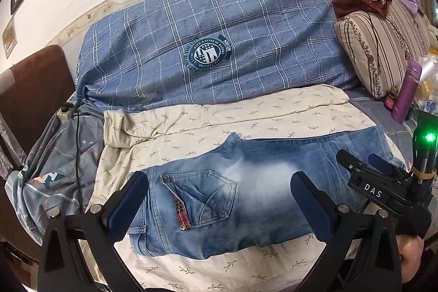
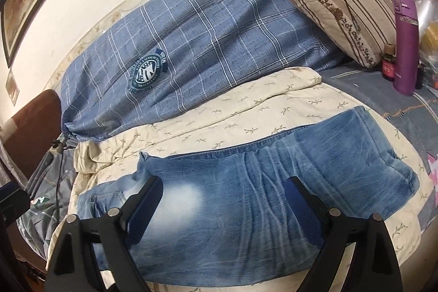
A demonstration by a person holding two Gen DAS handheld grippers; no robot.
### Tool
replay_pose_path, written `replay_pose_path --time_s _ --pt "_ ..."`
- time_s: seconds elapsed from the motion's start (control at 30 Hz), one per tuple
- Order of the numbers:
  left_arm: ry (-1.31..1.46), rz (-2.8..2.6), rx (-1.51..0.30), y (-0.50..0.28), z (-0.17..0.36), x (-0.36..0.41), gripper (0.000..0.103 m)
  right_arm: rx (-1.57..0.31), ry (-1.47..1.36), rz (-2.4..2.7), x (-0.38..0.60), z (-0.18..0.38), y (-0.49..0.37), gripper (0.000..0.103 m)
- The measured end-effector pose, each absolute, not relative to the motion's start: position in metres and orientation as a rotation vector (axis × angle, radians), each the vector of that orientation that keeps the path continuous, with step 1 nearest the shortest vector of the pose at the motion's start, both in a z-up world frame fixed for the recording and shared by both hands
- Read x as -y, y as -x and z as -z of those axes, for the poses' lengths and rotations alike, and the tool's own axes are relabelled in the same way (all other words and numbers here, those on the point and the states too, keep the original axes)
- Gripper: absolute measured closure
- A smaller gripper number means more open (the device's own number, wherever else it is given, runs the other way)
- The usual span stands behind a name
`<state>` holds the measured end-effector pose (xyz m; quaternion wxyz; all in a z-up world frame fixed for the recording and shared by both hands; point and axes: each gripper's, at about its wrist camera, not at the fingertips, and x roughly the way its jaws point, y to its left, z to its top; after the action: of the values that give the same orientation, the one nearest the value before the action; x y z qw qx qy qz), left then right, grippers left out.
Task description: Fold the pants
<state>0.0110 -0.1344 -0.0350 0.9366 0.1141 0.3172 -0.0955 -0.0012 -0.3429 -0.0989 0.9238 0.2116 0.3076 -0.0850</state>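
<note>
Grippers both tilt downward over the bed. Your left gripper [image 1: 219,199] hangs with jaws spread wide and empty above the faded blue denim jeans [image 1: 246,193], near the back pocket [image 1: 202,199]; your right gripper [image 2: 223,210] is likewise released, holding nothing. The jeans lie folded into a flat band across the cream leaf-print sheet [image 1: 191,125], in front of the blue checked duvet [image 1: 208,45].

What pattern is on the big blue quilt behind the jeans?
White grid checks on the blue quilt, with a round badge; clearest in the left wrist view.
</note>
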Motion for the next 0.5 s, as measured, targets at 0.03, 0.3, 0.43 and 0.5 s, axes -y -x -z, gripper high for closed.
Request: replay_pose_path --time_s 0.03,0.3,0.43,0.5 --pt "-0.237 0.193 -0.647 -0.011 0.036 0.135 0.000 -0.637 -0.433 0.177 0.343 0.100 0.001 0.010" --pt "-0.276 0.174 -0.653 -0.017 0.051 0.131 0.000 -0.671 -0.413 0.191 0.341 0.107 -0.004 0.010" --pt "-0.257 0.170 -0.812 -0.040 0.088 0.122 0.000 -0.767 -0.393 0.228 0.341 0.123 -0.014 0.010" --pt "-0.243 0.165 -0.896 -0.052 0.111 0.115 0.000 -0.819 -0.394 0.238 0.342 0.133 -0.019 0.010"
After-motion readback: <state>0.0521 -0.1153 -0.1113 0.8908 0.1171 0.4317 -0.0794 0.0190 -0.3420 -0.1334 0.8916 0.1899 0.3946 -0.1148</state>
